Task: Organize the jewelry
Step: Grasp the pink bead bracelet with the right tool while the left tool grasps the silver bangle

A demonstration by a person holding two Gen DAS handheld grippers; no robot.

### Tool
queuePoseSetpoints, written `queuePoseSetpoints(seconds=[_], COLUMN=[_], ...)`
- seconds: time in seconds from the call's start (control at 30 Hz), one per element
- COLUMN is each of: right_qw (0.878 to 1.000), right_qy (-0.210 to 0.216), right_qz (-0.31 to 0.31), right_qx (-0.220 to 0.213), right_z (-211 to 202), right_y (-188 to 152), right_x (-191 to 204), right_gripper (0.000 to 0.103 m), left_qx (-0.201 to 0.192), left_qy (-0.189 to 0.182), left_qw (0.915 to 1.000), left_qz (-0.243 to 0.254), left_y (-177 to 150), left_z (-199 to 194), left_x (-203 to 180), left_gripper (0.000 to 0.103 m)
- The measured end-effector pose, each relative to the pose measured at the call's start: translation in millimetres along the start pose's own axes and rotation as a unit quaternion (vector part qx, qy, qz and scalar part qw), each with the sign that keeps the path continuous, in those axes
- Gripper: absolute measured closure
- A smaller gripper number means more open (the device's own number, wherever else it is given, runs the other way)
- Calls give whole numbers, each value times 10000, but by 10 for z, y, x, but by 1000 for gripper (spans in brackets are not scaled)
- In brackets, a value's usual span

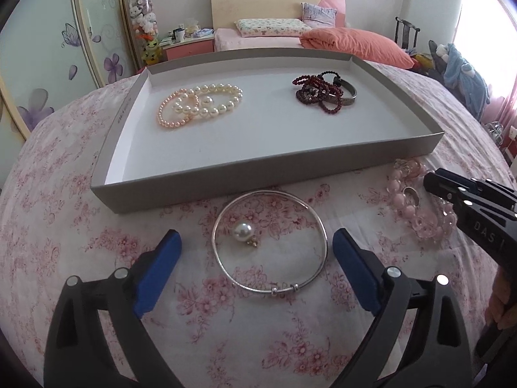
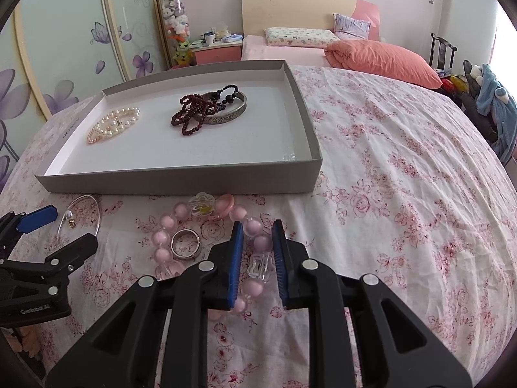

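Observation:
My left gripper (image 1: 257, 242) stands open, its blue pads either side of a thin silver bangle (image 1: 324, 236) lying on the floral bedspread. A pearl earring (image 1: 242, 232) lies inside the bangle. My right gripper (image 2: 257, 228) is shut on a pink bead bracelet (image 2: 161, 236), several beads sitting between its pads. A silver ring (image 2: 184, 242) lies inside that bracelet's loop. Behind them a grey tray (image 1: 258, 174) holds pearl bracelets (image 1: 200, 103) on its left, and dark red bead strands (image 1: 316, 93) with a metal bangle (image 1: 350, 98) on its right.
A clear flower charm (image 2: 202, 207) and a pink round piece (image 2: 226, 203) lie by the tray's (image 2: 177, 181) front wall. The bedspread runs on to the right towards an orange pillow (image 2: 381, 58). A wardrobe with purple flowers (image 2: 64, 64) stands on the left.

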State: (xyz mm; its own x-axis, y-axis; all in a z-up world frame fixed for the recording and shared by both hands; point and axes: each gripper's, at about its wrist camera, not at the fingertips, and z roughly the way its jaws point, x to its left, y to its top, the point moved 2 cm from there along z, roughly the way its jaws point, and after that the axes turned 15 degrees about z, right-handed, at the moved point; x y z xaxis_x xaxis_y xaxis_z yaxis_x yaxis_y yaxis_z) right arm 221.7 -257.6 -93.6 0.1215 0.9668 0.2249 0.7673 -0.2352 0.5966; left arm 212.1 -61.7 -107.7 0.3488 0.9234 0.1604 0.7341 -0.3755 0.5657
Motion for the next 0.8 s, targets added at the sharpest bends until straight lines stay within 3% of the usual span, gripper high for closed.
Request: queuePoseSetpoints(seconds=[0.3, 0.53, 0.8], right_qw=[10000, 10000, 10000], right_qy=[9, 12, 41], right_qz=[8, 14, 39], right_qx=[4, 10, 22], right_z=[0, 2, -9], right_y=[1, 2, 0], right_x=[-3, -3, -13], right_gripper=[83, 83, 83], left_qx=[26, -102, -85], left_qy=[57, 39, 21], left_qw=[10000, 9999, 9999], left_qz=[-36, 31, 65], left_y=[74, 92, 86], left_z=[65, 15, 17], left_x=[-53, -97, -98], left_gripper=[10, 32, 29])
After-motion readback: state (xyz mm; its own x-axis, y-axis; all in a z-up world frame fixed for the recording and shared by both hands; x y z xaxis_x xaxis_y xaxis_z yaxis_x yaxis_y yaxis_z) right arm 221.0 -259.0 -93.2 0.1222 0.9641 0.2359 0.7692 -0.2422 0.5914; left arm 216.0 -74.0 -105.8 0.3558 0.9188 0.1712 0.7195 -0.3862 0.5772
